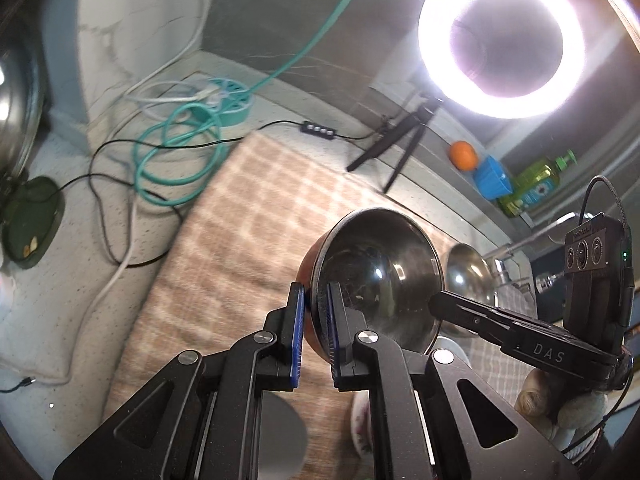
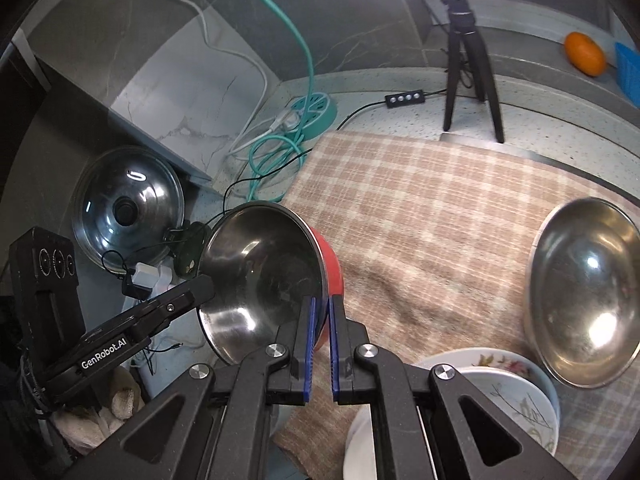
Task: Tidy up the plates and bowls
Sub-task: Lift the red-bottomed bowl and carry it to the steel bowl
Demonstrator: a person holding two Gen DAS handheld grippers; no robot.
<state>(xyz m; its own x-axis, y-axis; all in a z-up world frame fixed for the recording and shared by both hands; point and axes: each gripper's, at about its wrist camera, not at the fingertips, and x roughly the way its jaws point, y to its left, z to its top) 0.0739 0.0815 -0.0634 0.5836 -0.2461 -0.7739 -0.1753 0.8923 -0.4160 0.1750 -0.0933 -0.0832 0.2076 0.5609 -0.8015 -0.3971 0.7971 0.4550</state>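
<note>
- Left tool [image 1: 316, 300]: clamped on the rim of the red-sided steel bowl [image 1: 380, 276], one pad inside, one outside.
- Right tool [image 2: 320, 312]: clamped on the opposite rim of the same bowl.
- Bowl: held tilted between both tools, above the checked cloth [image 2: 420, 200] on the table [image 2: 400, 120].
- Second steel bowl [image 2: 584, 300]: tilted at the right, beside the floral plates [image 2: 516, 392].
- Pot lid [image 2: 128, 208]: left of the cloth.

You're working at a speckled pale countertop [image 2: 532, 120] with a grey marbled wall [image 2: 132, 32] filling the upper left of the right wrist view. A lit ring light [image 1: 494, 34] glares at the upper right of the left wrist view (its black tripod [image 2: 470, 60] stands on the counter beside a checked cloth [image 2: 420, 200]).
</note>
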